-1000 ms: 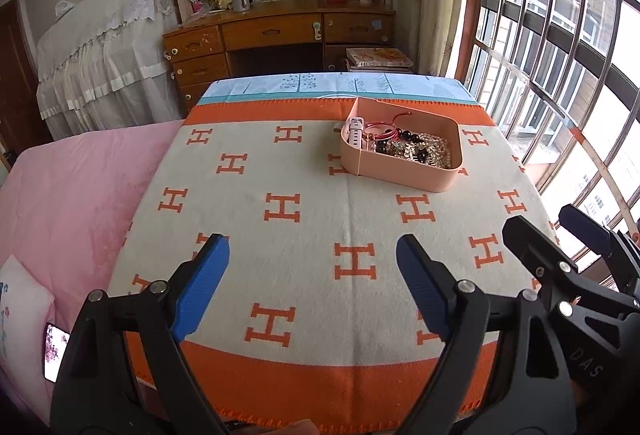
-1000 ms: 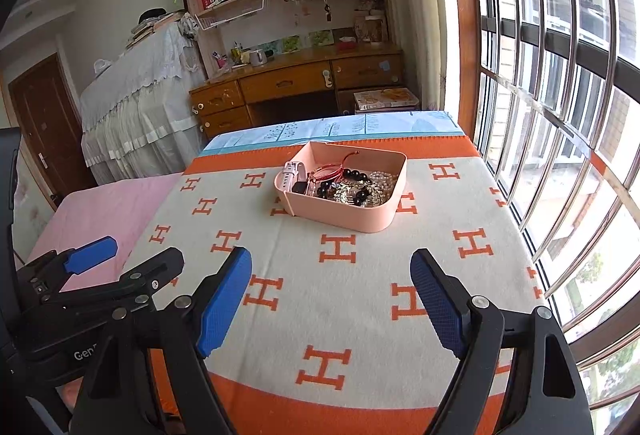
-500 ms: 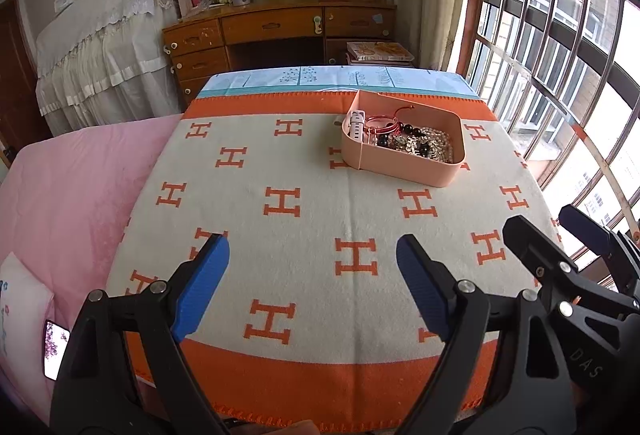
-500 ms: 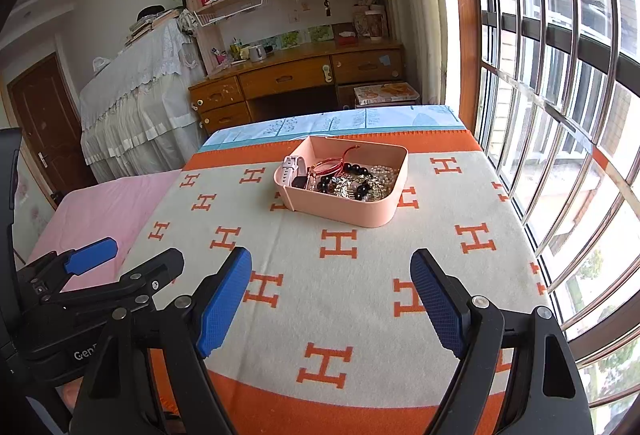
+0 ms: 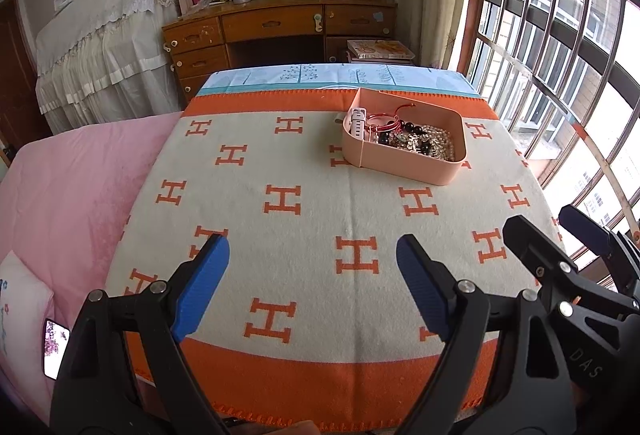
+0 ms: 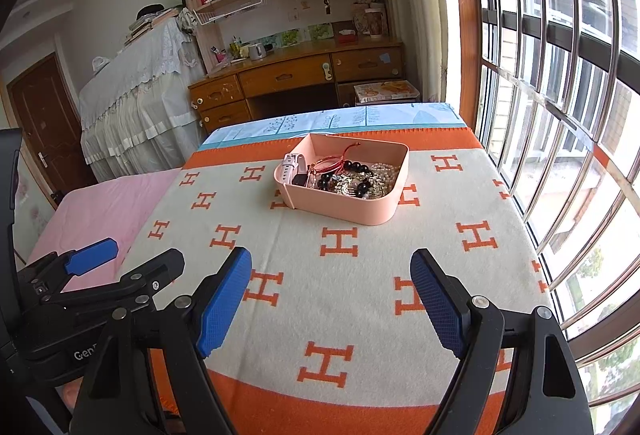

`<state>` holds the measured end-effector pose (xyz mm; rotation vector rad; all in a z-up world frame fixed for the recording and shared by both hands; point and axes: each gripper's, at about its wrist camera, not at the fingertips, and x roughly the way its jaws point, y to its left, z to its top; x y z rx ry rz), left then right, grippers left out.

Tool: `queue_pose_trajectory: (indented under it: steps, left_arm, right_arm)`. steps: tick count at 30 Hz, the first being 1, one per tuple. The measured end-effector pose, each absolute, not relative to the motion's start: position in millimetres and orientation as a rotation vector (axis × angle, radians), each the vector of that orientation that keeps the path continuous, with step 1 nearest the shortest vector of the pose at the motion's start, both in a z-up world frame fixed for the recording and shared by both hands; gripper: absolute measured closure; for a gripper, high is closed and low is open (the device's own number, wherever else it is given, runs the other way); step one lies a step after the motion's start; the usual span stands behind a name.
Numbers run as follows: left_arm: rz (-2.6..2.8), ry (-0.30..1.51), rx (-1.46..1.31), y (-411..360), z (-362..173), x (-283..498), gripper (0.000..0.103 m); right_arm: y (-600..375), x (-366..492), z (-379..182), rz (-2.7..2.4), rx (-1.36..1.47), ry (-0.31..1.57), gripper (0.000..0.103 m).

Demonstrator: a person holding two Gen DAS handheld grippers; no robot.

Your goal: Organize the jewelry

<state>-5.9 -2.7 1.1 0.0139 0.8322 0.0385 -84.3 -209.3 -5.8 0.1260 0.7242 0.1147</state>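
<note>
A peach-pink tray (image 5: 404, 165) sits at the far right of a cream blanket with orange H marks (image 5: 312, 211). It holds a white watch (image 5: 357, 123), a red cord bracelet (image 5: 384, 121), dark bead bracelets and pearly strands. It also shows in the right wrist view (image 6: 344, 207). My left gripper (image 5: 313, 289) is open and empty, well short of the tray. My right gripper (image 6: 331, 303) is open and empty, also well short of the tray. The right gripper shows at the right edge of the left wrist view (image 5: 560, 255).
A pink bedcover (image 5: 68, 195) lies left of the blanket, with a phone (image 5: 54, 349) on it. A wooden desk (image 5: 280, 27) and bookshelves stand beyond. A barred window (image 5: 560, 55) runs along the right side.
Both grippers have dropped and tilted slightly, so the tray sits a little lower in the views. Both stay open; nothing on the blanket has moved.
</note>
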Motion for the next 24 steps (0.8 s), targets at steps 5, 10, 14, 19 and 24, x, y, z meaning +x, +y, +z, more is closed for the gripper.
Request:
queue_pose_trajectory:
  steps: [5,10,14,19,24]
  left_arm:
    - [0.039,0.834,0.014,-2,1,-6,0.019]
    - [0.041,0.836,0.013,-2,-2,-6,0.019]
    - [0.040,0.835,0.013,-2,-2,-6,0.019]
    - [0.039,0.839,0.011,0,-3,-6,0.019]
    - [0.046,0.851,0.009,6,-12,-9,0.019]
  right_arm:
    - [-209,-84,-5,0.116,0.126,0.725,0.020]
    - [-208,-84,-6,0.117,0.127,0.726,0.020]
    - [-208,-84,-8,0.119,0.127,0.728,0.020]
    - [-204,-85,-12,0.122,0.123,0.733,0.020]
    - [-201,-83,-15,0.128,0.125,0.747,0.020]
